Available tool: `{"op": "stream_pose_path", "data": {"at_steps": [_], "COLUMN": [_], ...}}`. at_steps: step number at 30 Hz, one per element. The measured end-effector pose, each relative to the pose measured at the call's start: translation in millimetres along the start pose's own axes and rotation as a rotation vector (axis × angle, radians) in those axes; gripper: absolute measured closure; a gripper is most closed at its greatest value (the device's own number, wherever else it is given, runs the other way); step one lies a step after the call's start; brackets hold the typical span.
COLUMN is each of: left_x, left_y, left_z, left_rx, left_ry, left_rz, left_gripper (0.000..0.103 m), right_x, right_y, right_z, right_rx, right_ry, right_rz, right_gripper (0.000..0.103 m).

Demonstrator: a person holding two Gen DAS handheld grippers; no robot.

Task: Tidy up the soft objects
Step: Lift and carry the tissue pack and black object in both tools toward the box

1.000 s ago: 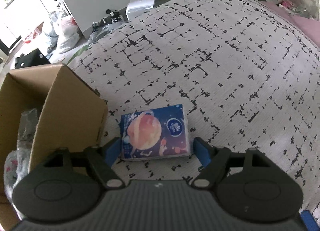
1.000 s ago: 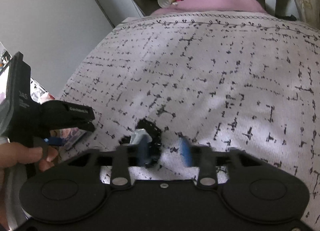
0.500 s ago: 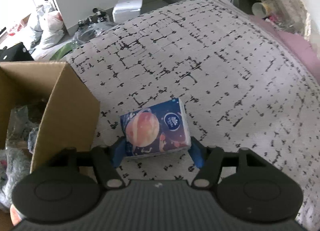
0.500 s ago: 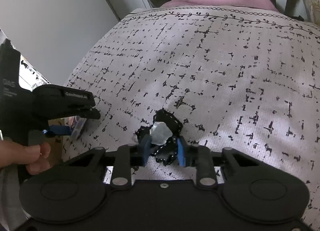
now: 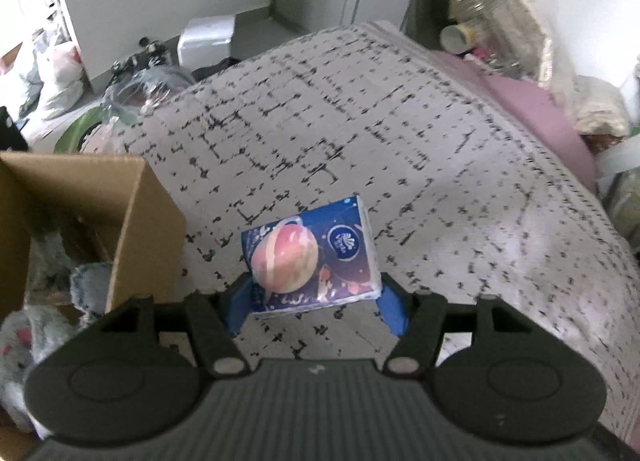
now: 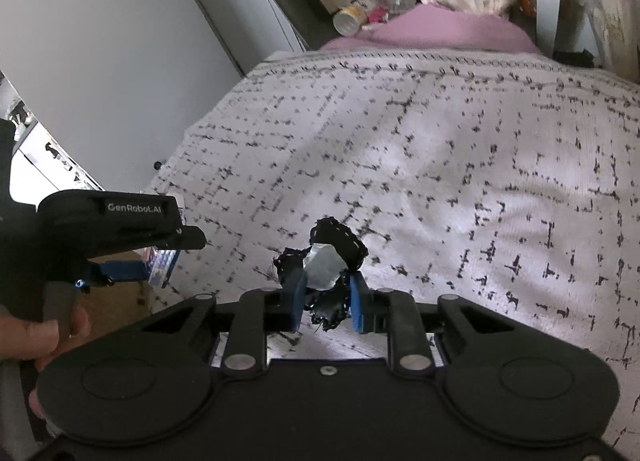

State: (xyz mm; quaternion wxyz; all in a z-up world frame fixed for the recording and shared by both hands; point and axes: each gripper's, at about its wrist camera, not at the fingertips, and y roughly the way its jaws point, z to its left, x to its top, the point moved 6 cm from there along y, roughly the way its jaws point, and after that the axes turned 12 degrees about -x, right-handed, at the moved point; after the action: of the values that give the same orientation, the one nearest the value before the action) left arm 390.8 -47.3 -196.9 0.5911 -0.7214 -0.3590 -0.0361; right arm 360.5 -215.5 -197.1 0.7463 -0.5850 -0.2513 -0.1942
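Note:
My left gripper [image 5: 314, 307] is shut on a blue tissue pack [image 5: 312, 257] with a peach-coloured planet print, and holds it lifted above the patterned bedspread [image 5: 400, 133], just right of an open cardboard box [image 5: 132, 213]. My right gripper [image 6: 326, 303] is shut on a small black fabric piece with white stitching and a grey tag [image 6: 328, 261], held above the bedspread [image 6: 480, 181]. The left gripper [image 6: 116, 221] and the edge of the tissue pack [image 6: 162, 263] also show at the left of the right wrist view.
The box holds grey plush items [image 5: 24, 341]. A pink sheet [image 5: 540, 113] and clutter of bottles and bags [image 5: 500, 29] lie at the far bed edge. Bags and a white box [image 5: 206, 39] sit on the floor beyond.
My left gripper closed on the tissue pack and lifted it off the bedspread. My right gripper closed on the black fabric piece and raised it.

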Motion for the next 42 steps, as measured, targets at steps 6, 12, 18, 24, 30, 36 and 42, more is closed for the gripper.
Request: {"op": "stream_pose_path", "data": {"at_steps": [6,12,18,24,30,36,42], "left_x": [0,-1,1,3,7,8,12], "left_y": [-32,-65,-94,-118,-133,-142,-136], "left_z": [-6,-2,15,46,83,116,135], "left_rx": [-0.043,-0.085,-0.111,-0.121,-0.106,-0.111,-0.154], "left_ry": [0.047,0.080,0.095,0.082,0.059,0.041,0.051], "left_rz": [-0.026,-0.072,-0.107,-0.138,-0.160,-0.165,-0.153], "left_gripper": [0.039,0.039,0.039,0.039,0.039,0.039,0.038], "right_x": [8,13,15,14,10,4,-2], "right_y": [-22,-45,-64,-75,-82,-84,-83], "right_z": [18,42,70,98,128,156,180], "right_rx": [0.018,0.043,0.069,0.092,0.112,0.128,0.143], "right_ry": [-0.012,-0.040,-0.059,-0.080,-0.114,-0.140,-0.158], "right_rz": [-0.044,-0.099,-0.139,-0.162,-0.188,-0.196,-0.198], "right_gripper": [0.080,0.080,0.080,0.080,0.080,0.080,0.080]}}
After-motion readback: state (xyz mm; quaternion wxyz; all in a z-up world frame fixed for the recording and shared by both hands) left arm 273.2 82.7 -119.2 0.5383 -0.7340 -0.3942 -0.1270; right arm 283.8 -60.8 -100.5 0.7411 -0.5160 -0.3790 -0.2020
